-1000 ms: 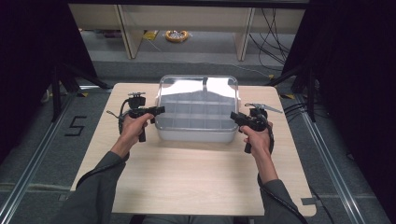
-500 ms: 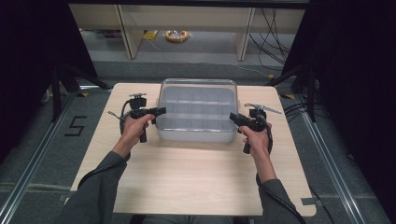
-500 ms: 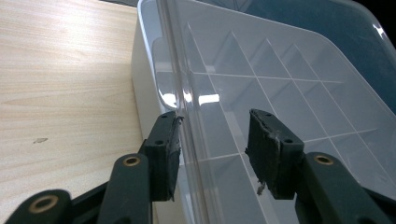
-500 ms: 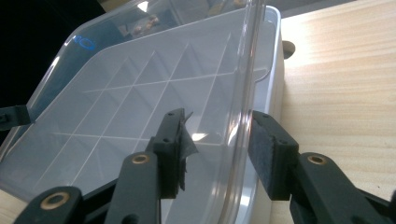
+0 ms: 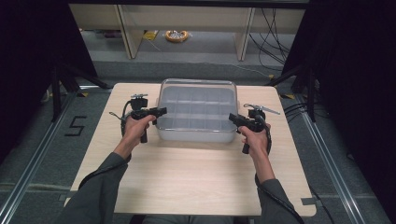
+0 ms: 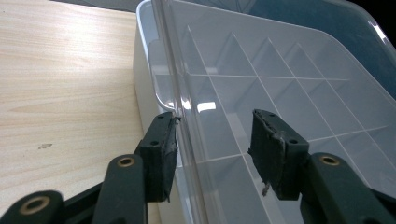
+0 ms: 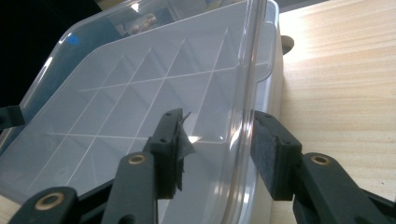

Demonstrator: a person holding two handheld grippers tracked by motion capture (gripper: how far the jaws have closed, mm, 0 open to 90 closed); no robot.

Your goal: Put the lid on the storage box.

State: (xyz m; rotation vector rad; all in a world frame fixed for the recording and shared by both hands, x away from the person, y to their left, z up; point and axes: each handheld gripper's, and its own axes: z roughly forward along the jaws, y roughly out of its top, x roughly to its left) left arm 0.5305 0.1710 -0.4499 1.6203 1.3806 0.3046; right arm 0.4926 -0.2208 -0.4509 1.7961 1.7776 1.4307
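Toward the far edge of the desk (image 5: 187, 177), midway between its side edges, sits the clear compartment box (image 5: 196, 109) with its lid (image 6: 280, 70) down. At either end, the left gripper (image 6: 212, 149) and right gripper (image 7: 217, 151) straddle the lid's rim, jaws parted, seemingly not clamping it.

A light wooden table (image 5: 187, 186) stands on grey floor (image 5: 37, 154) marked "5" (image 5: 74, 126); behind, a pale shelf unit (image 5: 126, 23), black cables (image 5: 268, 23), dark surroundings.
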